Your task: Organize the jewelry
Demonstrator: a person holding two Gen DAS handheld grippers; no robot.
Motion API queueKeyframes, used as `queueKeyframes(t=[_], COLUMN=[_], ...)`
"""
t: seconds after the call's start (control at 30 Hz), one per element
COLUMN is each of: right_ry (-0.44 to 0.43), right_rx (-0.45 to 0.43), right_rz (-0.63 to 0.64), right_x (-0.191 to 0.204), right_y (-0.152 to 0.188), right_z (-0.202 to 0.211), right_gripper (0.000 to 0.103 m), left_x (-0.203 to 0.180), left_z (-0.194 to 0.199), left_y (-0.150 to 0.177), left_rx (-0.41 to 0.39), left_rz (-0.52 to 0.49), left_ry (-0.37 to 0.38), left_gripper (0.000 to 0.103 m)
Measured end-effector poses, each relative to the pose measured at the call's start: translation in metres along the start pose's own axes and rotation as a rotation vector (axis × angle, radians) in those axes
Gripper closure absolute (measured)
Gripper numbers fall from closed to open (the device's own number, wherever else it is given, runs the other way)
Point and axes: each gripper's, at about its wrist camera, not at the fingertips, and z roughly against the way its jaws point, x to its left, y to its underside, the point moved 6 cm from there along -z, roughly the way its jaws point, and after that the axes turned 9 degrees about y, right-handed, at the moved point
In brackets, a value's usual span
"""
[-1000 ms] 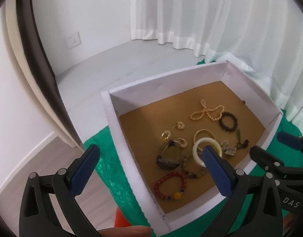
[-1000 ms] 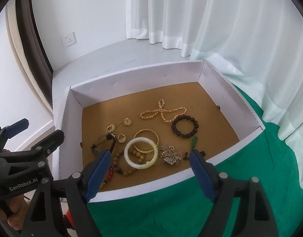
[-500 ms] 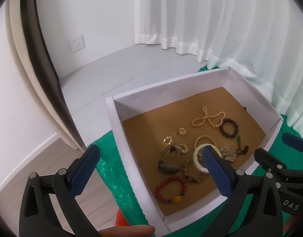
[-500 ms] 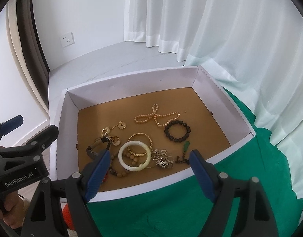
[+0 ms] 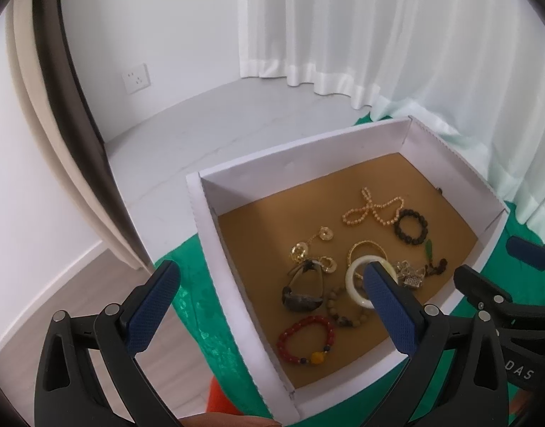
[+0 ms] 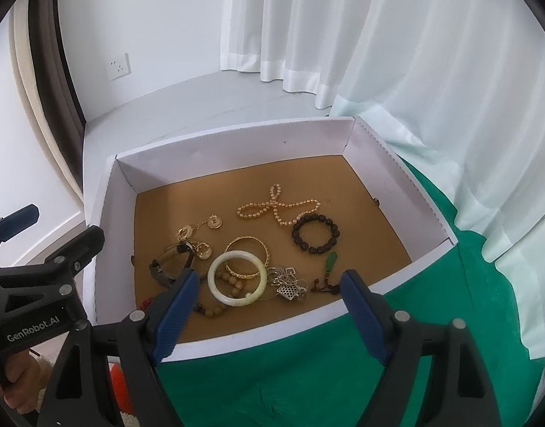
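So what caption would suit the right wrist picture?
Open right gripper poised over a white box of tangled jewelry, a jade bangle nearest.

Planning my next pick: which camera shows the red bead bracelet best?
The left wrist view: the whole red bead bracelet lies unobstructed near the box's front corner. In the right wrist view only a few red beads peek out beside the right gripper's left finger.

Lighting: bright, even daylight diffused through white curtains [image 6: 396, 53] at rear and right.
Shadows: soft and faint, under the box [image 6: 236, 167] walls.
Glare: none on the jewellery.
Distortion: strong fisheye curvature; black vignette at all corners.
Focus: centre sharp; slight softness toward the edges.
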Motion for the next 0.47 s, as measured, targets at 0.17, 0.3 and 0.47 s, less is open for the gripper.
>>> queueKeyframes(t=[0.17, 0.3, 0.47], right_ry=[-0.005, -0.002, -0.006], right_rx=[0.006, 0.012, 0.014], right_rz=[0.005, 0.003, 0.002], right_x=[0.0020, 0.0013, 0.0016], right_y=[0.0018, 0.0039, 0.0061], right_z=[-0.0009, -0.0029, -0.0033], right_gripper=[0.020, 0.020, 0.020], left_x=[0.0005, 0.0021, 0.0014], left_z=[-0.0016, -0.0028, -0.0014], left_y=[-0.0003, 0.0001, 0.0033], left_rx=[0.001, -0.007, -0.030], left_rz=[-0.005, -0.005, -0.012], left_ry=[-0.002, -0.012, -0.016], left_gripper=[0.001, 0.001, 0.001])
